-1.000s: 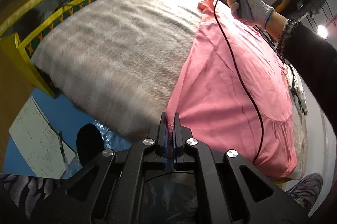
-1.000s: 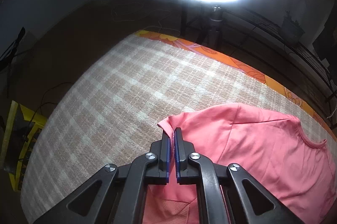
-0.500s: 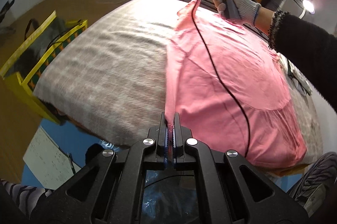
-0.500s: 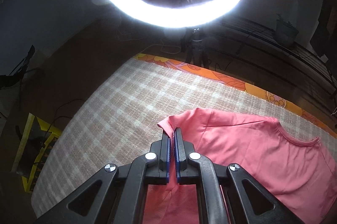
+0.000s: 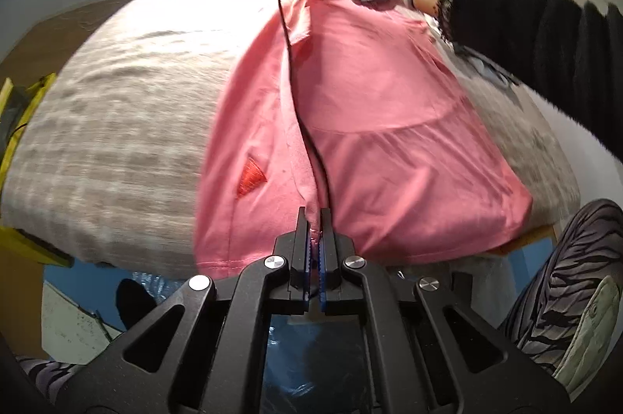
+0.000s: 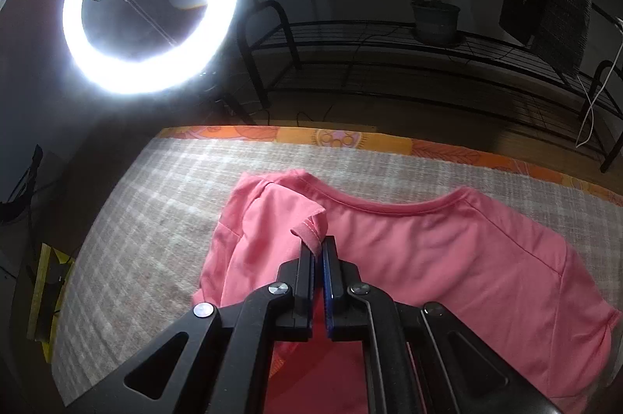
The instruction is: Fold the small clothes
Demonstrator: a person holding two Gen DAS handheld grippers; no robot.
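Both grippers, left [image 5: 315,219] and right [image 6: 317,242], have fingers clamped on the pink T-shirt [image 5: 389,95]. Light, limp and floppy, it seems best held by hem and sleeve edge, at 12 o'clock of each gripper.

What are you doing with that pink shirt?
A person is folding a pink T-shirt on a checked blanket. Each hand holds a gripper. The left gripper pinches the shirt's bottom edge, and the right gripper pinches a sleeve hem. Together they lift one side of the shirt over its middle.

Likely a home room: ring light [image 6: 150,13], blanketed bed [image 6: 155,219], potted plant [image 6: 434,17].
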